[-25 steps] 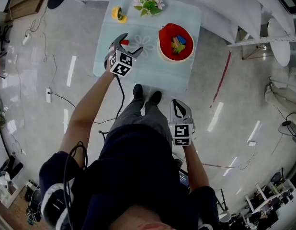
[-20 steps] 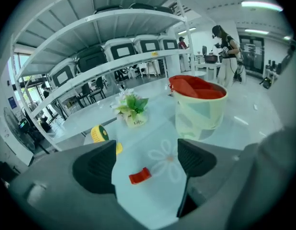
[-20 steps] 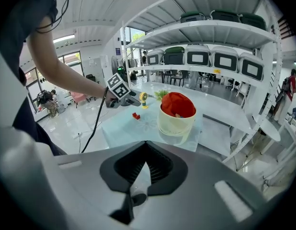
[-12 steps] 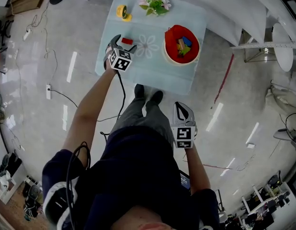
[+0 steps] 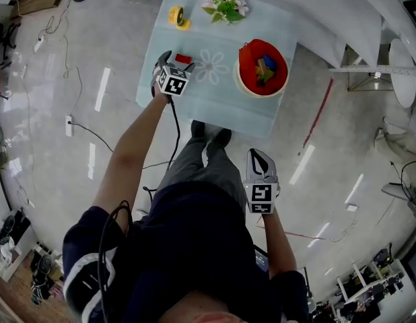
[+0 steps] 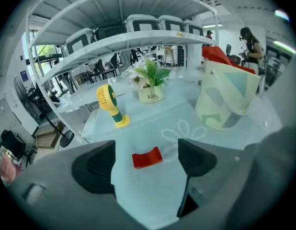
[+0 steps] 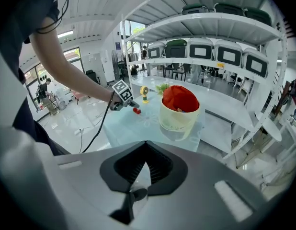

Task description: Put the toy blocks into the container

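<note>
On the pale, glossy table [image 5: 215, 98] with a faint flower print, a small yellow plastic hand fan [image 6: 109, 104] on a green-banded stand sits at the far left. Nearer, the left gripper [image 5: 174, 62] hangs low over the tabletop, its dark ribbed jaws spread wide. The red arch-shaped toy block [image 6: 147, 157] lies flat between them, with a gap on either side. Behind it stands a leafy plant with pale blossoms in a white pot [image 6: 150, 78]. To the right is the cream, tapered bucket with a red lining [image 6: 225, 99], holding several coloured blocks [image 5: 265, 67]. Nothing stands between block and bucket. The right gripper [image 7: 145, 159] is held off the table by the person's side, jaws clenched on nothing.
</note>
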